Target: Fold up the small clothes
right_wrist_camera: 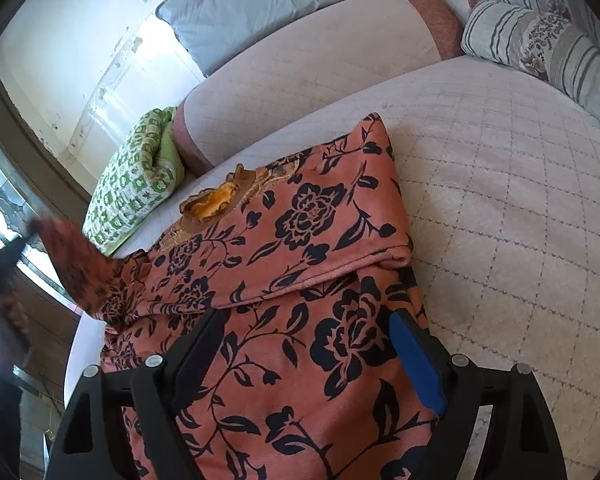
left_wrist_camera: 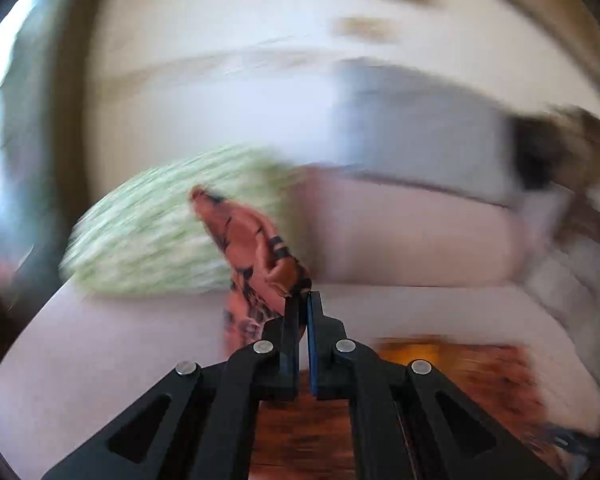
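Left gripper jaws pinch the floral garment near a green pillow; right gripper jaws gape.

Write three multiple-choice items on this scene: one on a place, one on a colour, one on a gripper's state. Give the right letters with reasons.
1. Where does the flowered garment lie?
A. on the quilted bed cover
B. on a wooden chair
C. in a basket

2. What colour is the checked blanket beside the bolster?
A. blue and yellow
B. green and white
C. plain black

3. How is the left gripper?
A. wide open over nothing
B. out of view
C. shut on a corner of the garment

Answers: 1 A, the cloth is spread on the cover; 2 B, green squares on white; 3 C, its fingers meet with cloth pinched between them, while the right gripper is open.
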